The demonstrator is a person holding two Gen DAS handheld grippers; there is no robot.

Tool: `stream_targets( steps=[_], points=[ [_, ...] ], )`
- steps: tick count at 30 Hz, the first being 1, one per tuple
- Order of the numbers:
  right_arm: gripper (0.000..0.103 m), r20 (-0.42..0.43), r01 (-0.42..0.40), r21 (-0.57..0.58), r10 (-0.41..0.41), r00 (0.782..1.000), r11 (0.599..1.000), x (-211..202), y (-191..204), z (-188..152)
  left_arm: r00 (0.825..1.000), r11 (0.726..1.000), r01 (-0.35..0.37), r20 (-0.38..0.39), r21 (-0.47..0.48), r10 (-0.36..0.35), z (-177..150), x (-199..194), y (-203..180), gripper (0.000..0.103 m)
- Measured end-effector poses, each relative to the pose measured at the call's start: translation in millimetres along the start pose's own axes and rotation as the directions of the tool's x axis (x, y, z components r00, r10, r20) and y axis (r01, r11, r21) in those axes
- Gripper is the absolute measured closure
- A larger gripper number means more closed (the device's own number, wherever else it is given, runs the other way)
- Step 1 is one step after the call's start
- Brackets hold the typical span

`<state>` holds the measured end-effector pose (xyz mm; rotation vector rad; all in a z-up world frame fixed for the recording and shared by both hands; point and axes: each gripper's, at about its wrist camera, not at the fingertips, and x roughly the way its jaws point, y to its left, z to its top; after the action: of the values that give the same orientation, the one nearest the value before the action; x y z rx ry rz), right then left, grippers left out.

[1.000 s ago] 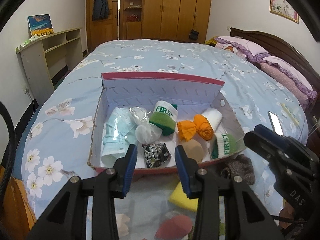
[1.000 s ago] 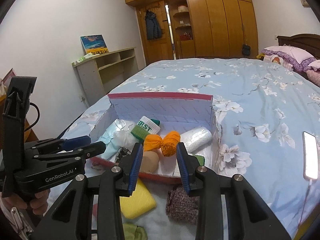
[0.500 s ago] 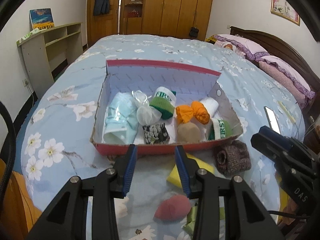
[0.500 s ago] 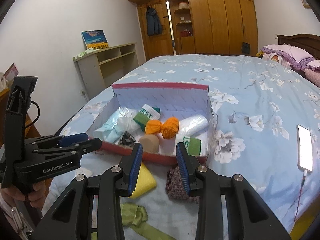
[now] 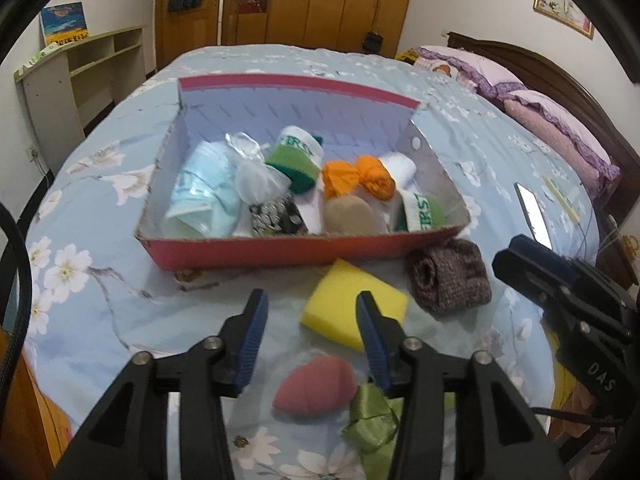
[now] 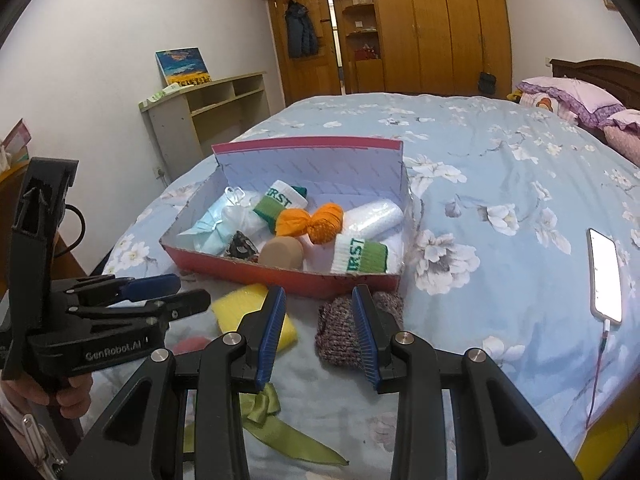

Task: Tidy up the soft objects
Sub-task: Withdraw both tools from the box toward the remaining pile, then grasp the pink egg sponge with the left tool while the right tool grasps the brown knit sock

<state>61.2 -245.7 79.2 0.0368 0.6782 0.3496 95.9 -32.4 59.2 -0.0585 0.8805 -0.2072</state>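
Observation:
A red cardboard box (image 5: 280, 246) (image 6: 280, 276) sits on the bed and holds several soft items: rolled socks, an orange cloth, a face mask, a beige puff. In front of it lie a yellow sponge (image 5: 354, 308) (image 6: 240, 308), a brown knitted piece (image 5: 450, 276) (image 6: 340, 332), a pink puff (image 5: 316, 386) and a green ribbon (image 5: 372, 420) (image 6: 280, 436). My left gripper (image 5: 310, 332) is open and empty, above the bed just short of the pink puff. My right gripper (image 6: 320, 332) is open and empty, over the near edge of the knitted piece.
A lit phone (image 6: 606, 276) on a cable lies on the bed to the right. Pillows (image 5: 556, 124) lie at the headboard. A shelf unit (image 6: 208, 116) stands by the left wall and wardrobes (image 6: 420, 28) stand at the back.
Both grippers have pulled back from the box toward the bed's near edge. The sponge, knitted piece, pink puff and ribbon have come into fuller view. Both stay open.

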Motion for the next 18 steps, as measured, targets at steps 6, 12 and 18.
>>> stream_targets(
  steps=[6, 12, 18],
  points=[
    [0.067, -0.017, 0.012, 0.014, -0.012, 1.0, 1.0, 2, -7, -7, 0.999, 1.0, 0.018, -0.032, 0.019, -0.017, -12, 1, -5, 0.052],
    [0.067, -0.029, 0.016, 0.021, -0.016, 0.999, 1.0, 4, -10, -15, 0.998, 0.999, 0.034, -0.062, 0.032, -0.032, -28, 0, -7, 0.052],
    [0.067, -0.045, 0.017, 0.025, -0.015, 0.999, 1.0, 9, -10, -23, 0.997, 0.999, 0.007, -0.072, 0.044, -0.003, -42, 5, -7, 0.052]
  ],
)
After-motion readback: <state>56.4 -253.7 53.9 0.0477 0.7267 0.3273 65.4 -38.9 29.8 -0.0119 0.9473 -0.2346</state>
